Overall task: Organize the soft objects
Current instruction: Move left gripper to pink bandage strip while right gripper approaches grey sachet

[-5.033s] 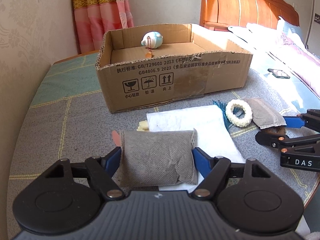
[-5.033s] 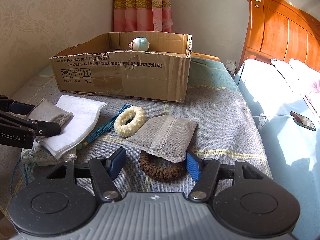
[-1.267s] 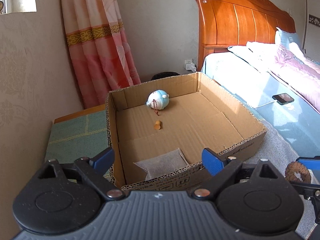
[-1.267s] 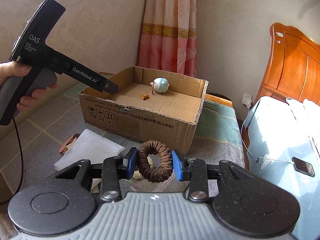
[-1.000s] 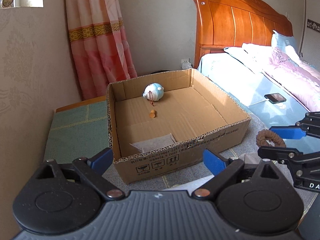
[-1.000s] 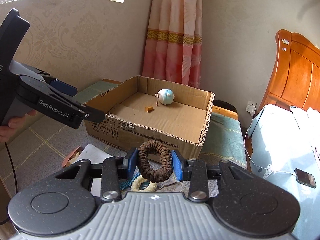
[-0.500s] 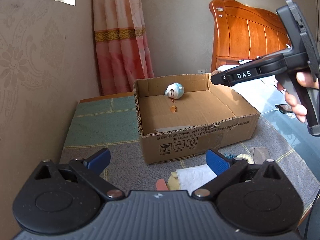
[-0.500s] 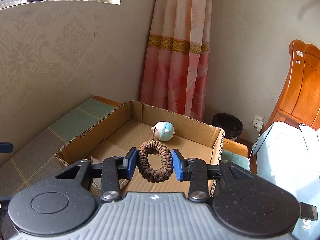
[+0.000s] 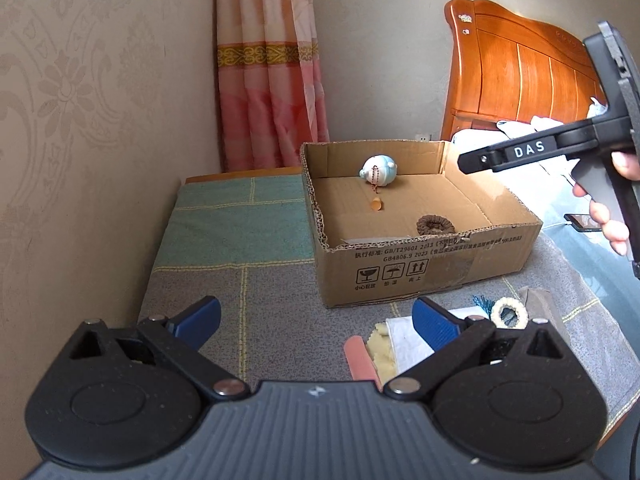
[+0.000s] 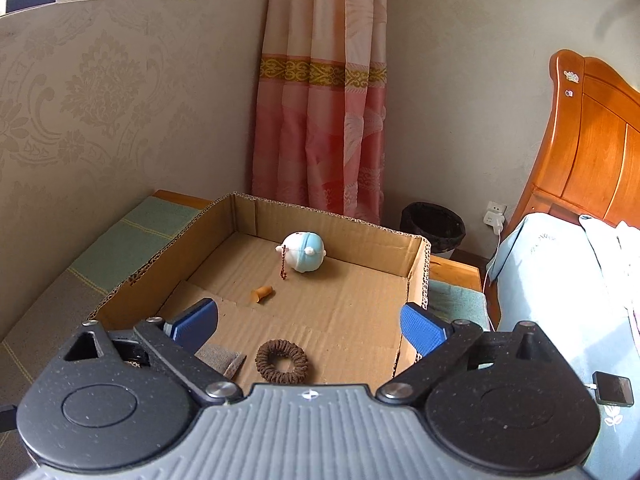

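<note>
Right wrist view looks down into the cardboard box (image 10: 352, 320), where the brown scrunchie (image 10: 282, 361) lies flat on the box floor near the front wall. The right gripper (image 10: 310, 328) hangs over the box with its jaws opening, now spread wide; the scrunchie sits below and between the two blue pads, touching neither. Just left of it, a corner of the grey sachet (image 10: 222, 358) shows on the box floor beside the left pad. Farther back in the box rest a blue-and-white plush toy (image 10: 304, 252) with a bead string, and a small orange piece (image 10: 262, 294) in front of it.

Left wrist view shows the left gripper (image 9: 316, 322) well back from the box, above the grey patchwork cover (image 9: 272, 300), its jaws standing wide with nothing between them. Beyond its right pad lie a folded white cloth (image 9: 404, 336), a cream scrunchie (image 9: 510, 314), a second grey sachet (image 9: 544, 306), a pink strip (image 9: 362, 358) and a yellowish cloth (image 9: 380, 354), all outside the box. A hand (image 9: 612, 216) at the right edge holds the other gripper's handle above the box.
</note>
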Available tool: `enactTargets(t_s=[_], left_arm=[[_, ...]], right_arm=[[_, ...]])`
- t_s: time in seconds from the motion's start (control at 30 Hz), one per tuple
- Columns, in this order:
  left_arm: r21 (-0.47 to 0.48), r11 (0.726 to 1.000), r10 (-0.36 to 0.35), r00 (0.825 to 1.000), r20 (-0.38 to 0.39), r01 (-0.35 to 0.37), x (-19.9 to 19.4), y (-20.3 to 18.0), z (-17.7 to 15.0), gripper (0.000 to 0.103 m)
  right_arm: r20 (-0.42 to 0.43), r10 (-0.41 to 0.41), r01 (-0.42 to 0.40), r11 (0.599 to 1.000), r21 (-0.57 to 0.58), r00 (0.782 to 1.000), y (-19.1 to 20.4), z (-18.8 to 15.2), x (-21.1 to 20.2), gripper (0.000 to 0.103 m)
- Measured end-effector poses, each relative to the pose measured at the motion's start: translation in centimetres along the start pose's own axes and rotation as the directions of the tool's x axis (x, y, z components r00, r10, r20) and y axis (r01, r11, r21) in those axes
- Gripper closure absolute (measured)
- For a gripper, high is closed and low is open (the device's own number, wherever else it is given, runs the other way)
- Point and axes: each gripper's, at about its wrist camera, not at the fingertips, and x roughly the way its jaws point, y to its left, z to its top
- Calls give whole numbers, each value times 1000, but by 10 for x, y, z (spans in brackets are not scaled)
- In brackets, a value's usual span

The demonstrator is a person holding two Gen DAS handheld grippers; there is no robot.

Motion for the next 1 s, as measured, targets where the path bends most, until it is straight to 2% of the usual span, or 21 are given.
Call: enactTargets(t_s=[0.13,0.37,0.63,0.77,1.0], left_arm=[[-41,999,25,999,-25,-26,3,11,-2,2],[-11,996,84,994,-73,-86,12,13,-14,1],[-16,997,67,987,-148,-70,33,3,-28,1],[-25,999,40,988,-152,-44,46,-2,-30,1],[-59,997,30,980,-197,-43,75,-4,-34,1]], right_arm=[[-5,-7,7,1000,11,1000,2,-19,-18,0],[-21,-57,58,998,37,998,6,-66,-38,0],[-74,-95,101,992,77,993,11,-127,-48,0],[-87,-95,103,990,93,992,11,-141,-51,0],[-90,-111,122,985,121,990,4,-144,-54,0]])
